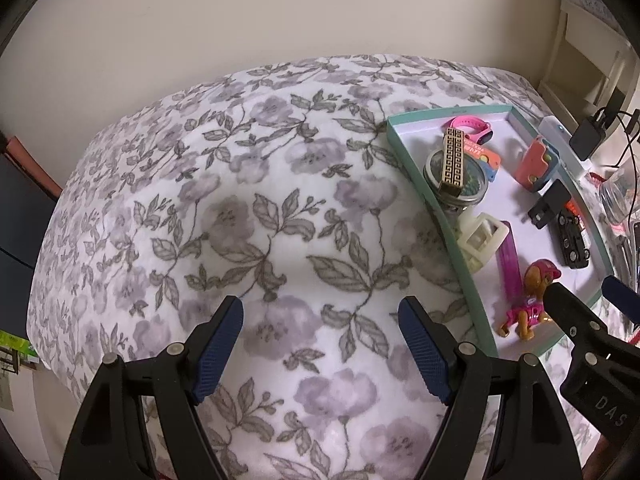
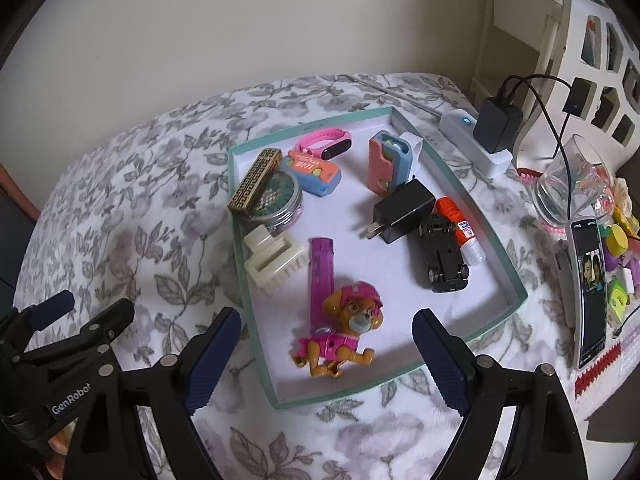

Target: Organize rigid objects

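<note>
Left claw: jaws wide, nothing between them, over bare floral cloth.
Right claw: jaws wide, holding nothing; the pup toy lies just ahead at 12 o'clock, untouched.
Tray: at 12 o'clock from the right claw, 2 o'clock from the left.
In tray: pup toy, clip, tin, charger, car, glue.
Progress: likely near done; nothing loose on the cloth by the tray, though clutter remains at 3 o'clock.

Toy dog in tray (near edge), toy car right, hair clip left
</note>
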Tool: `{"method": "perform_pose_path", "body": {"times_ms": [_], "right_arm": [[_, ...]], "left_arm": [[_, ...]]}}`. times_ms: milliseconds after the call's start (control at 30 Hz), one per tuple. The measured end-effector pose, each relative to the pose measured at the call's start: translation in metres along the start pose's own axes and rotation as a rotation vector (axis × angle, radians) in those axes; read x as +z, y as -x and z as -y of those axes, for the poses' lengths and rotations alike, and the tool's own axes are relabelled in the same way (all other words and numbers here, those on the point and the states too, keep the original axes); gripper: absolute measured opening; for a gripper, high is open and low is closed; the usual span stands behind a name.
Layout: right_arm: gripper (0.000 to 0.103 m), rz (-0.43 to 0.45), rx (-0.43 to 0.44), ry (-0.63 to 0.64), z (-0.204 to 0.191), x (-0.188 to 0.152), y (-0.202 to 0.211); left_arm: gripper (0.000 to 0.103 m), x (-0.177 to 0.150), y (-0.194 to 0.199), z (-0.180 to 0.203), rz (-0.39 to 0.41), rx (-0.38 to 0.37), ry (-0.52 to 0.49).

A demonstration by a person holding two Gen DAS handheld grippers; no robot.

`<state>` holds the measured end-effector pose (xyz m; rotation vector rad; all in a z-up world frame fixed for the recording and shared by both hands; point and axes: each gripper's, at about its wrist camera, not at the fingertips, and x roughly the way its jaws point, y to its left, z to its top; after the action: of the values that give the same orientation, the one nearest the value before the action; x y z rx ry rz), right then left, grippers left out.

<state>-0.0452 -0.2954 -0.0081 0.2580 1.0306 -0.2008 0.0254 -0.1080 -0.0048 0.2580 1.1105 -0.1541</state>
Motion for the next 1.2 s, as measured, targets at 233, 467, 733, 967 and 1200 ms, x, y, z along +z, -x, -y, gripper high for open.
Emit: {"method": "perform_pose_path", "body": {"times_ms": [233,467,733,967,1200], "right_arm": [[0.09,0.037,-0.015,0.016,-0.001,-0.007,0.008],[0.09,0.058,-0.013,0.037,-0.003,-0.014,0.014],[0.09,0.071,-0.009,0.032,-0.003,-0.018,0.018],[0.09,0.082,-0.008,0.033,-0.003,-0.017,0.02],[0.09,0.086,-0.012,0.064,-0.008,-0.017,0.02]], "left_arm": [[0.081,-0.012,0.005,-0.005,0.004,-0.002,0.016],[0.081,-0.022,0.01,-0.006,0.019,0.024,0.024],[0.081,-0.028,0.011,-0.015,0.018,0.036,0.063],[0.081,-0.028,0.011,-0.016,0.016,0.039,0.072],[0.081,-0.027,0.011,-0.013,0.014,0.033,0.063]]}}
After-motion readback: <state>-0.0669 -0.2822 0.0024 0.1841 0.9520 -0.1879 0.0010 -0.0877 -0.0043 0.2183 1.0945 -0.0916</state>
